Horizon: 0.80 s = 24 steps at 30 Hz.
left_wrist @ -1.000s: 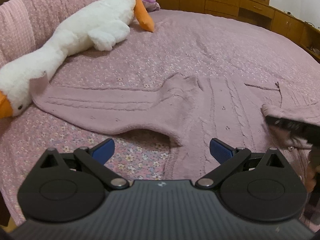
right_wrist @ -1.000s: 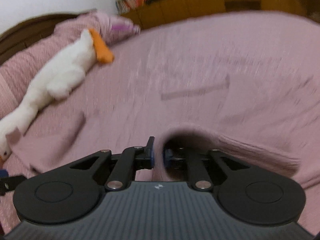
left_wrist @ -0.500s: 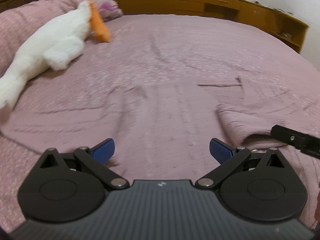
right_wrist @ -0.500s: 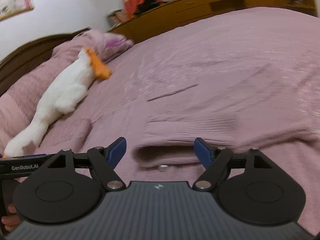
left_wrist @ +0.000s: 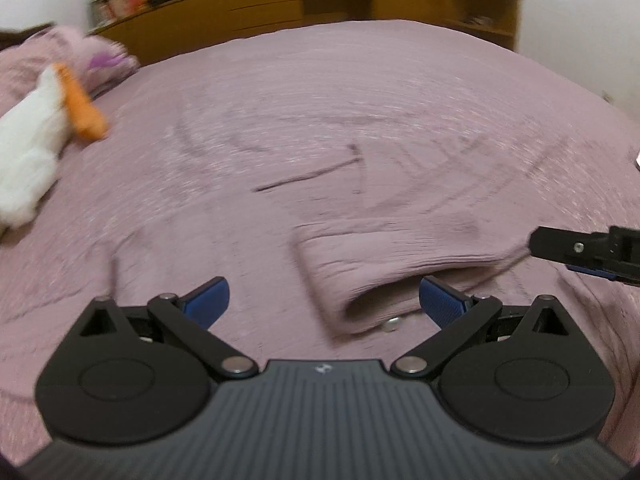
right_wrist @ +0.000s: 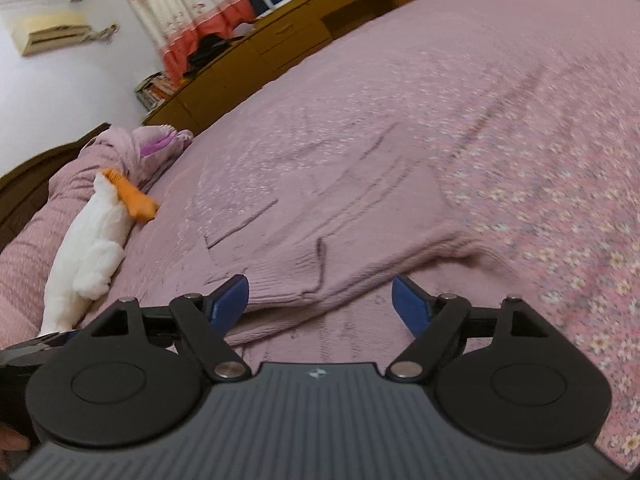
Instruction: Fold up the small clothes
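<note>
A pink knit sweater (left_wrist: 400, 240) lies flat on the pink floral bedspread (left_wrist: 320, 80), hard to tell apart from it. One sleeve is folded across the body, and its rolled cuff (left_wrist: 352, 280) ends just ahead of my left gripper (left_wrist: 324, 300), which is open and touches nothing. In the right wrist view the same folded sleeve (right_wrist: 320, 264) lies in front of my right gripper (right_wrist: 320, 300). Its jaws are opening, with the cuff edge low between the blue pads (right_wrist: 410, 304) and not pressed. The right gripper's finger (left_wrist: 584, 248) shows at the left view's right edge.
A white plush goose (right_wrist: 92, 256) with an orange beak lies at the bed's left side by a pink pillow (right_wrist: 160, 144). Wooden cabinets (left_wrist: 320, 0) run along the far wall. A hand (right_wrist: 12, 444) shows at the lower left edge.
The right gripper was shut on the sleeve's cuff and has let it go, its jaws now wide. The sleeve lies folded over the sweater's body. Both views have swung right across the bed.
</note>
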Tool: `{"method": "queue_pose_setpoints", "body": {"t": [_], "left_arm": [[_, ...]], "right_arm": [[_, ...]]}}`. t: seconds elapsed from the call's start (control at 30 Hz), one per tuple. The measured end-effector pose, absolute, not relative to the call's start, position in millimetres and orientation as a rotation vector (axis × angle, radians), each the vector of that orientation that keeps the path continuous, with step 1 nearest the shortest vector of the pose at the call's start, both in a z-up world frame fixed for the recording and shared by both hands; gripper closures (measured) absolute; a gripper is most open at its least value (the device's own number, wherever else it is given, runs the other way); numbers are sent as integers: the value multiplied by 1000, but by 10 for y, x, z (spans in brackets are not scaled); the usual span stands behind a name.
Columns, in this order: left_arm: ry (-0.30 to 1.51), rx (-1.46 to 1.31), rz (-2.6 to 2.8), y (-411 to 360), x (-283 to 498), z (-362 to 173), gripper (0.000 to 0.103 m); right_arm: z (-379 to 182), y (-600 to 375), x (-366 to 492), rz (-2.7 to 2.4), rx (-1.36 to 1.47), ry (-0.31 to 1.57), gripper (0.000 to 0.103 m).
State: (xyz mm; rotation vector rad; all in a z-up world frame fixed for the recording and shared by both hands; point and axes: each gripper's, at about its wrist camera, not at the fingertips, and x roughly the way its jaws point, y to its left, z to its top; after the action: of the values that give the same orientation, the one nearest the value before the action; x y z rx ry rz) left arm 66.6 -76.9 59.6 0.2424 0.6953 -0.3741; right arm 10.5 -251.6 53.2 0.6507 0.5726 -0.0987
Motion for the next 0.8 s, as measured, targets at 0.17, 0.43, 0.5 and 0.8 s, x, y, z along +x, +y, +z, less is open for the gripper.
{"method": "queue_pose_setpoints", "body": {"t": [0.17,0.43,0.5,0.8], "left_arm": [[684,345,-454,-1109,705,446,8],[645,429,-547,-1400,784,273,82],[651,377,-546,-1352,807,302,92],[549,110,-336,-650,900,685,94]], "right_arm": [[459,-2608,79,-116,704,572,19],[267,-2717,14,-140,791,582,19],[243,-2709,4,-137,792,578,19],[212,-2663,17,-136,745,575,18]]}}
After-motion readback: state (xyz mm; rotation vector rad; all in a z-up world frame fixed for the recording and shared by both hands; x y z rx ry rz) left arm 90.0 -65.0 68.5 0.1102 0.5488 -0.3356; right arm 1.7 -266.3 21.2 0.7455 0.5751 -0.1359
